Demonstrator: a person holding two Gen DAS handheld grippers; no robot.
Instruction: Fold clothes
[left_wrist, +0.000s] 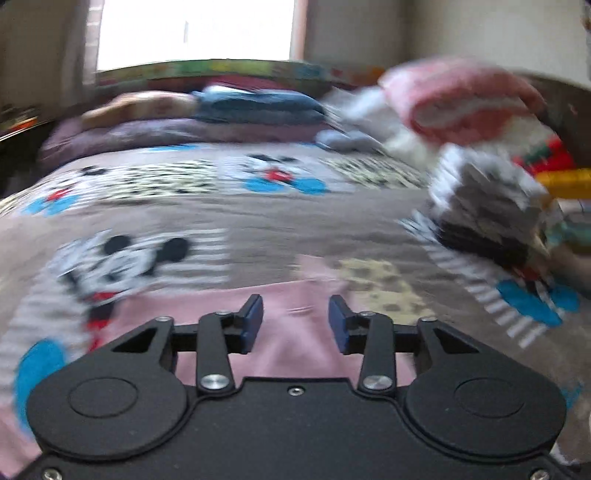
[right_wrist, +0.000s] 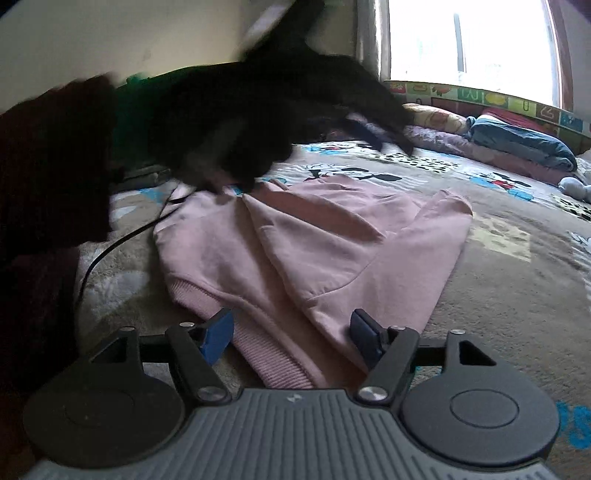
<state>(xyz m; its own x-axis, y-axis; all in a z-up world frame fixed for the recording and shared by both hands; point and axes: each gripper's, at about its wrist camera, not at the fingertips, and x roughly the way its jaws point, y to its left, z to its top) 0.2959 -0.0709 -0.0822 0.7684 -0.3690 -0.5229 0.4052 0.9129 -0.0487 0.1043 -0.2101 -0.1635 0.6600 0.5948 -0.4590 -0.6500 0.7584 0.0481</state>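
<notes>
Left gripper (left_wrist: 295, 319): jaws apart, nothing between them, hovering low over the near part of the pink sweatshirt (right_wrist: 314, 240). In the right wrist view it shows only as a dark blur at the garment's far-left corner, so I can't tell whether it touches the fabric there.

The sweatshirt lies on the cartoon-print bedspread (left_wrist: 258, 218), partly folded: one panel is laid diagonally over the body, ribbed hem (right_wrist: 266, 350) nearest the right camera.

Right gripper (right_wrist: 291, 341): fingers wide open, empty, straddling the hem edge just above it.

Handling, my read: soft fleece, light, limp, not slippery, not fragile. It will sag and drag on the fuzzy bedspread. Best hold is the ribbed hem or a doubled corner; a thicker bite is less likely to slip.

View differences: left wrist view is motion-blurred, shows just a pink strip of it, plus a clothes pile (left_wrist: 472, 155) at far right. Right wrist view gives the full garment outline and a black cable (right_wrist: 110, 247) on the bed at left.
</notes>
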